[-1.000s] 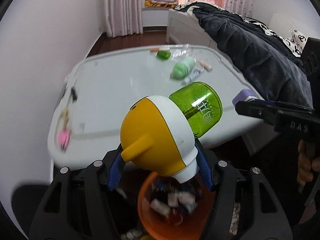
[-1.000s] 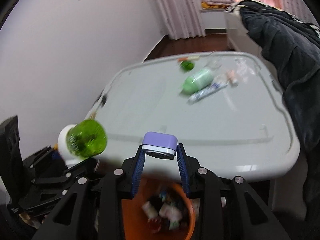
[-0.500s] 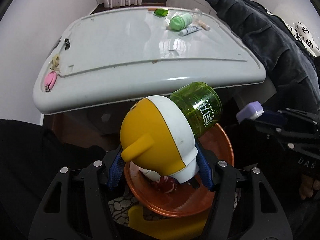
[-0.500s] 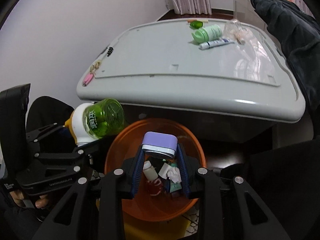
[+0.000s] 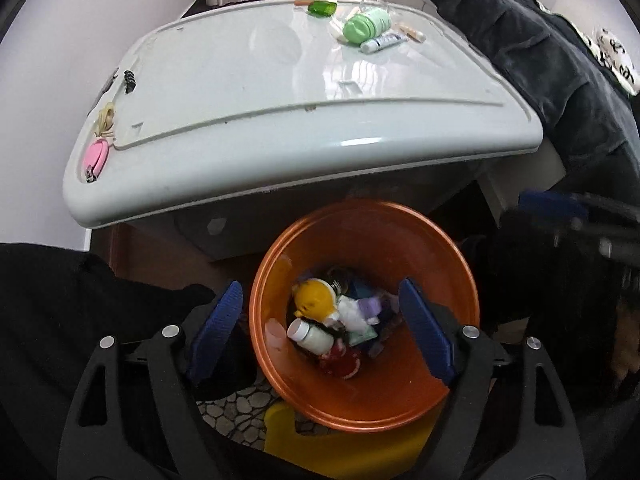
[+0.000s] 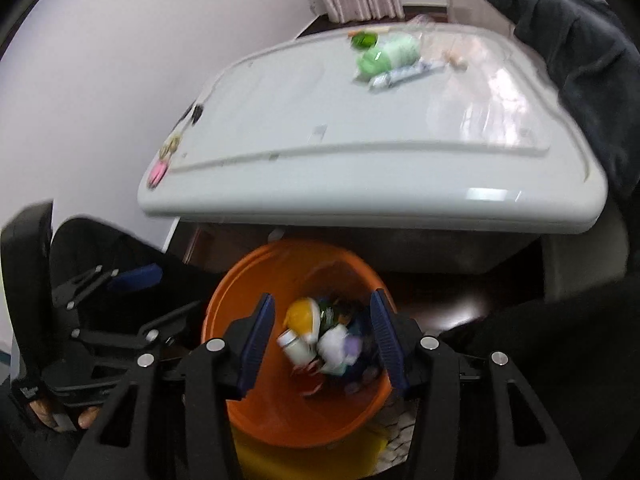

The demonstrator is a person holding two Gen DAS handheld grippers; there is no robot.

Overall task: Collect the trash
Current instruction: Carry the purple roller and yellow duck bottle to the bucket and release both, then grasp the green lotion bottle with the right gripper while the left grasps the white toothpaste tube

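— Right, where do your grippers stand?
— Your left gripper and right gripper both hang over the orange bin, jaws just opened, nothing between them.
— And the trash?
— Yellow-capped bottle and purple-lidded item lie inside the bin. More clutter sits on your table, far end.

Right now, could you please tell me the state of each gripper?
Left gripper: open, holding nothing, jaws just opened above the orange bin.
Right gripper: open, holding nothing, jaws just opened too.
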